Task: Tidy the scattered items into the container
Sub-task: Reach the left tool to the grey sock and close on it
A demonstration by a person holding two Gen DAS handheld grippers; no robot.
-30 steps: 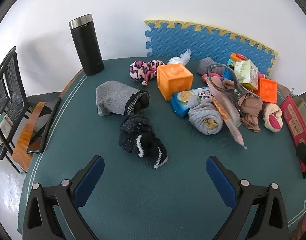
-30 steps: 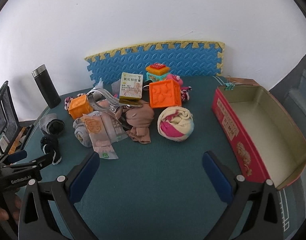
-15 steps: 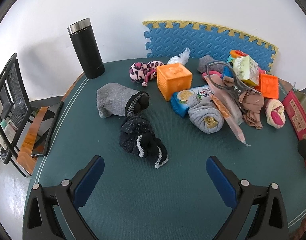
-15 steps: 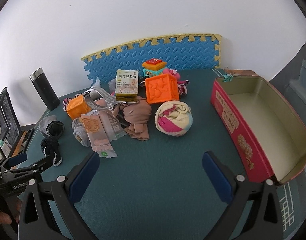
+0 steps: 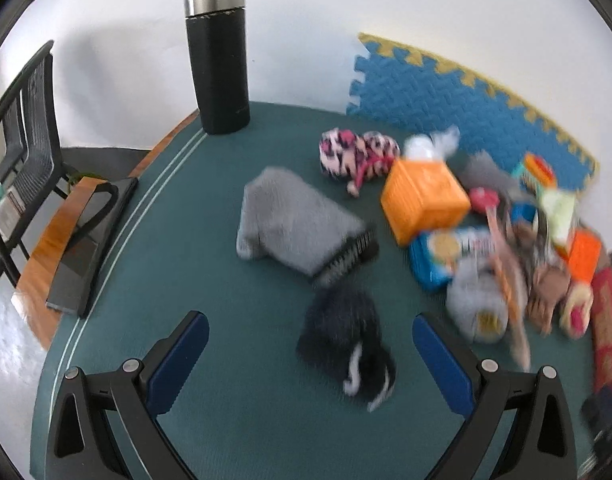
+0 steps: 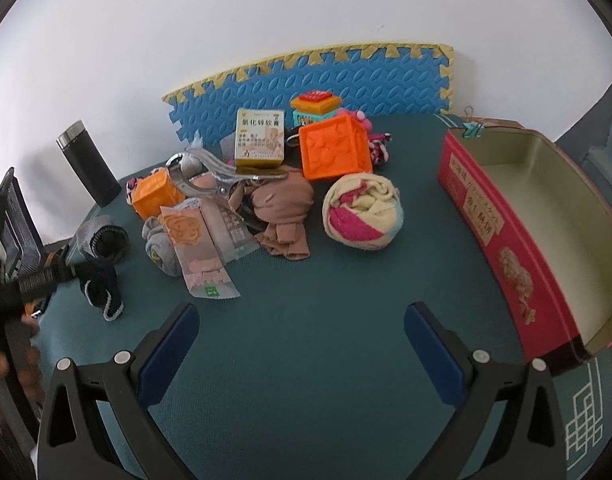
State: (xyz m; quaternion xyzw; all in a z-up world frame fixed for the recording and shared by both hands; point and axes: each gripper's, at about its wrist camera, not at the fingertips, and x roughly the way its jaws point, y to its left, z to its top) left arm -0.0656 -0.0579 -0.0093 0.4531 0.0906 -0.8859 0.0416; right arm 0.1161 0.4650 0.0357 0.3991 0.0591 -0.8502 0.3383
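Left tongs [image 5: 310,354] spread apart, empty, over the black sock [image 5: 346,344], which appears blurred. Right tongs [image 6: 302,340] likewise apart, empty, above bare counter [image 6: 306,380]. Scattered items heaped mid-counter; red tin [image 6: 546,216] open at right, nothing inside.

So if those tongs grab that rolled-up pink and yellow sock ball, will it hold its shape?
Probably not fully. The sock ball looks soft and loosely wound, so it should squash between the fingers. Its loose outer folds could unroll when lifted. Being rounded, it might roll a little if nudged.
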